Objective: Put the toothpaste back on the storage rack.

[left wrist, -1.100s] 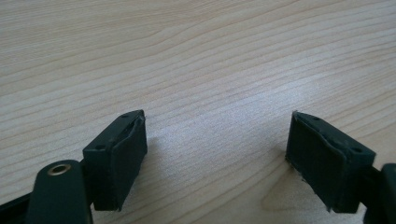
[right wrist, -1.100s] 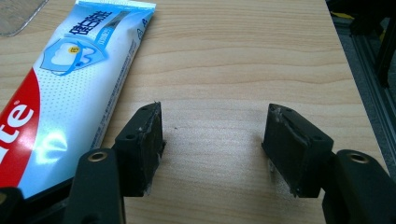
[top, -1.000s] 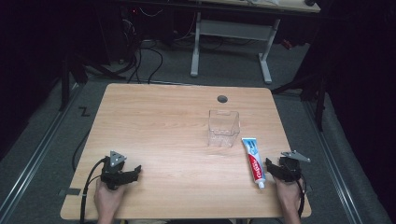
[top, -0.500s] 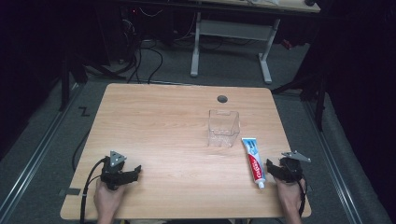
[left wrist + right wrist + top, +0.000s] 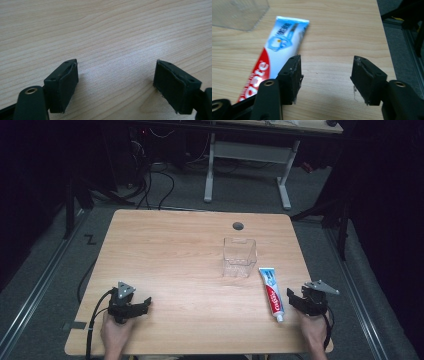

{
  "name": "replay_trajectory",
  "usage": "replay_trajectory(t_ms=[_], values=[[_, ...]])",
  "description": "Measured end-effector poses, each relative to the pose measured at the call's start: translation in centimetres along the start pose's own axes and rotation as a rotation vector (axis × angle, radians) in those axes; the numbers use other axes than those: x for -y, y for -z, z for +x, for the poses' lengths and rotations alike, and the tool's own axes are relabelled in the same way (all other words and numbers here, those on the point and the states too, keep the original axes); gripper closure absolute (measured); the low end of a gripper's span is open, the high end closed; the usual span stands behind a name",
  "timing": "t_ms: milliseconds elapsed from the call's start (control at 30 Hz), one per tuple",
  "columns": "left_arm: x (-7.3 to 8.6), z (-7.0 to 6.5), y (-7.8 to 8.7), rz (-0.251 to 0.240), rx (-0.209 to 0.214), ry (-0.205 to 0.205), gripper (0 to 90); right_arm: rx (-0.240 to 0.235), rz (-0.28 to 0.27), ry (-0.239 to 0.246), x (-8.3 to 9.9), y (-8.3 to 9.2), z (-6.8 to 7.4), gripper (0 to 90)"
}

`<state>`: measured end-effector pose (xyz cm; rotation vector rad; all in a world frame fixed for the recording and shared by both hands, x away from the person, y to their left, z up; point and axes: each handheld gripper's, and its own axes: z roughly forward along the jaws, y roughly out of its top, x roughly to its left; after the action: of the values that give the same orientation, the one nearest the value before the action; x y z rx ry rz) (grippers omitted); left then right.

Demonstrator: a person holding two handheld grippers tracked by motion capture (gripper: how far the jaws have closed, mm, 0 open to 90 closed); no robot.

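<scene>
The right gripper [image 5: 296,300] sits near the table's right front corner, jaws spread apart with nothing between them; they have just been closing a little, onto bare wood. Just beside its left jaw lies the red, white and blue plastic toothpaste tube [image 5: 275,50], flat on the light wooden table [image 5: 175,255], its small white cap towards the person and its flat crimped end pointing away towards the clear, open-topped plastic box [image 5: 239,256]. Tube and box lie near each other but apart.

The tube is probably light, soft-walled and a bit slick, so a hard squeeze at mid-body would dent it or let it slide. The firmer shoulder next to the cap, gripped across its width, looks the safer hold.

The left gripper [image 5: 131,306] rests at the front left, well apart from all this, its jaws wide and empty over bare wood.
</scene>
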<state>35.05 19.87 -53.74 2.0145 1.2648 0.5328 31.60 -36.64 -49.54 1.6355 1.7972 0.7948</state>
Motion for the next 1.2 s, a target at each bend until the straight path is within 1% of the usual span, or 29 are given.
replay_trajectory(t_ms=[67, 100, 133, 267, 367, 400, 533, 633, 667, 700, 767, 800, 833, 867, 1000, 1033, 1133, 1200], values=[[0.0, 0.0, 0.0, 0.0, 0.0, 0.0, 20.4, -0.023, -0.017, 0.011, -0.2, 0.4, 0.2, 44.6], [0.0, 0.0, 0.0, 0.0, 0.0, 0.0, 20.4, -0.023, -0.017, 0.011, -0.2, 0.4, 0.2, 44.6], [0.0, 0.0, 0.0, 0.0, 0.0, 0.0, 20.4, -0.033, -0.018, 0.018, -0.3, 0.6, 0.4, 45.7], [0.0, 0.0, 0.0, -0.001, -0.001, 0.001, 20.4, -0.077, -0.009, 0.055, -1.1, 1.1, 1.1, 48.6], [0.0, 0.0, 0.0, -0.001, 0.0, 0.002, 20.5, -0.088, -0.003, 0.067, -1.3, 1.1, 1.4, 48.7], [0.0, 0.0, 0.0, -0.003, 0.002, 0.006, 20.5, -0.096, 0.004, 0.082, -1.5, 1.1, 1.6, 48.7], [0.0, 0.1, 0.0, -0.008, 0.006, 0.014, 20.6, -0.098, 0.011, 0.094, -1.8, 1.2, 1.9, 46.7], [0.0, 0.1, 0.0, -0.008, 0.006, 0.013, 20.6, -0.099, 0.019, 0.085, -2.0, 1.2, 1.9, 44.4], [0.0, 0.1, 0.0, -0.008, 0.006, 0.014, 20.6, -0.094, 0.032, 0.078, -2.1, 1.2, 2.0, 42.1], [0.0, 0.1, 0.0, -0.008, 0.006, 0.014, 20.6, -0.091, 0.033, 0.079, -2.2, 1.1, 2.0, 41.0], [0.0, 0.1, 0.0, -0.008, 0.006, 0.014, 20.6, -0.089, 0.041, 0.073, -2.4, 1.1, 2.0, 41.1], [0.0, 0.1, 0.0, -0.008, 0.006, 0.014, 20.6, -0.104, 0.042, 0.07, -2.7, 1.1, 2.2, 41.0], [0.0, 0.1, 0.0, -0.008, 0.006, 0.014, 20.6, -0.104, 0.042, 0.07, -2.7, 1.1, 2.2, 41.0], [0.0, 0.1, 0.0, -0.007, 0.005, 0.013, 20.6, -0.118, 0.033, 0.078, -3.0, 1.1, 2.4, 41.0], [0.0, 0.1, 0.0, -0.008, 0.006, 0.014, 20.6, -0.125, 0.047, 0.097, -3.5, 0.8, 2.9, 40.9], [0.0, 0.1, 0.0, -0.007, 0.006, 0.013, 20.6, -0.133, 0.067, 0.109, -3.7, 0.4, 3.1, 40.9], [0.0, 0.1, 0.0, -0.007, 0.005, 0.013, 20.6, -0.141, 0.089, 0.122, -4.0, 0.0, 3.4, 41.1], [0.0, 0.1, 0.0, -0.008, 0.005, 0.013, 20.6, -0.142, 0.098, 0.121, -4.1, -0.1, 3.5, 41.1]])
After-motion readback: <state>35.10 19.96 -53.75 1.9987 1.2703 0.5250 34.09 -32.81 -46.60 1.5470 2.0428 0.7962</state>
